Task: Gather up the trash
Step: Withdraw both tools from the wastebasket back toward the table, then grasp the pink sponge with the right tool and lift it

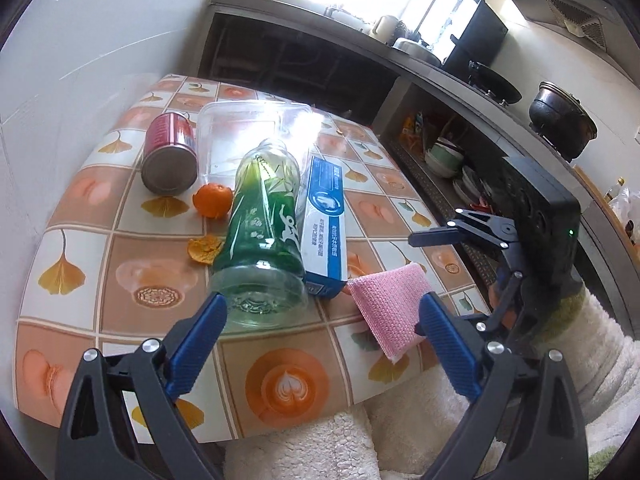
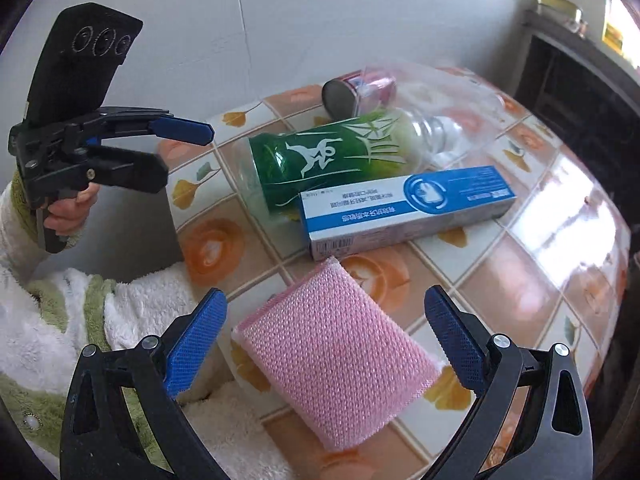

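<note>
A green glass bottle (image 1: pixel 264 232) lies on its side on the tiled table (image 1: pixel 120 248), base toward me. Next to it lie a blue-and-white toothpaste box (image 1: pixel 324 224), a red can (image 1: pixel 170 154) on its side, an orange (image 1: pixel 213 200), a piece of orange peel (image 1: pixel 205 249) and a pink sponge (image 1: pixel 390 304). My left gripper (image 1: pixel 323 344) is open, just short of the bottle's base. My right gripper (image 2: pixel 326 344) is open above the pink sponge (image 2: pixel 340 360); the bottle (image 2: pixel 332 156), box (image 2: pixel 408 208) and can (image 2: pixel 352 94) lie beyond it.
A clear plastic container (image 1: pixel 248 136) stands behind the bottle. A dark kitchen counter (image 1: pixel 440 76) with pots, a kettle and shelves of bowls runs along the right. A white wall (image 1: pixel 80 60) borders the table's left. The holder's fluffy white sleeves are at the near edge.
</note>
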